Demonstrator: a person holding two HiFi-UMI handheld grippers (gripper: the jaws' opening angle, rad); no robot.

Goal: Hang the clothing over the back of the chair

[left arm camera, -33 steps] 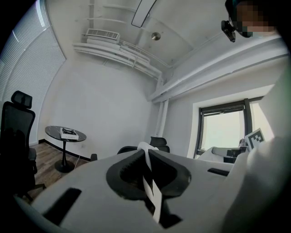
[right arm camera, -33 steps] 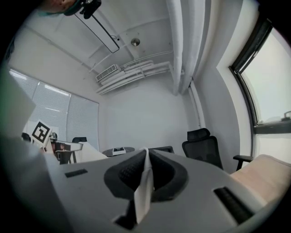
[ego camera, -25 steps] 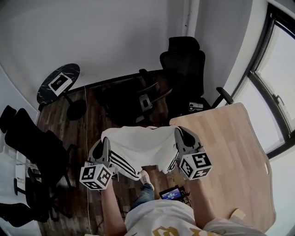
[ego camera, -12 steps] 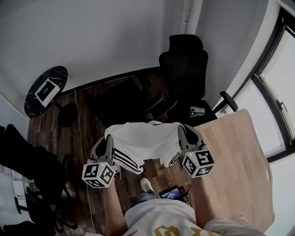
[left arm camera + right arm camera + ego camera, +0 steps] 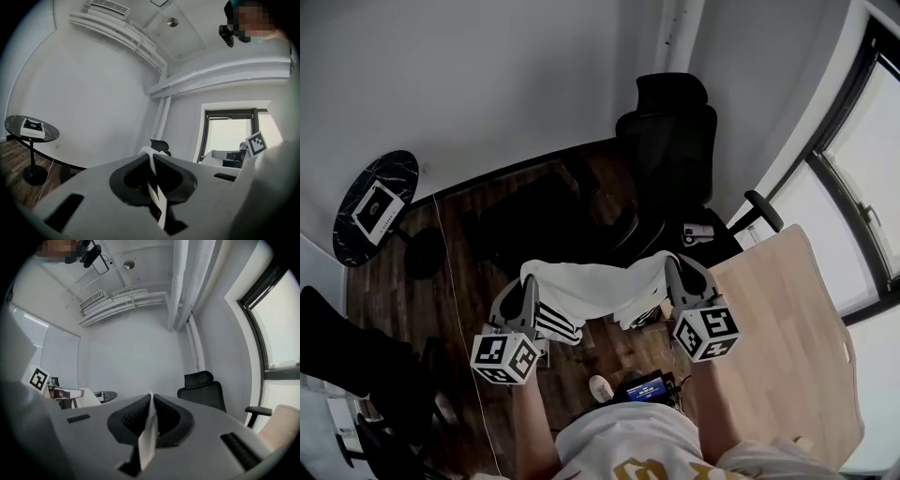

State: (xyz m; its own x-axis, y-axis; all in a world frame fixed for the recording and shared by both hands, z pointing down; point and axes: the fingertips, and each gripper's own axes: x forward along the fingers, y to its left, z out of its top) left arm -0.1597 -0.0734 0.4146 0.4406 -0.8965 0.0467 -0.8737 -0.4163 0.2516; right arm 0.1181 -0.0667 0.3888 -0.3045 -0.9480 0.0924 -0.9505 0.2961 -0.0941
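Note:
A white garment with black side stripes (image 5: pixel 595 289) hangs stretched between my two grippers in the head view. My left gripper (image 5: pixel 528 284) is shut on its left edge and my right gripper (image 5: pixel 673 270) on its right edge. In the left gripper view the striped cloth (image 5: pixel 155 188) is pinched between the shut jaws; the right gripper view shows white cloth (image 5: pixel 148 430) pinched the same way. A low black chair (image 5: pixel 546 223) stands just beyond the garment. A taller black office chair with a headrest (image 5: pixel 670 141) stands behind it to the right.
A light wooden table (image 5: pixel 792 328) lies to my right. A round black side table (image 5: pixel 373 199) with a white box stands far left by the wall. A small device with a screen (image 5: pixel 645 386) and the person's shoe (image 5: pixel 600 384) are on the wooden floor below.
Both grippers have carried the garment forward towards the black chairs, staying level with each other. The chairs now sit closer to the cloth, and the round table has slid left in view.

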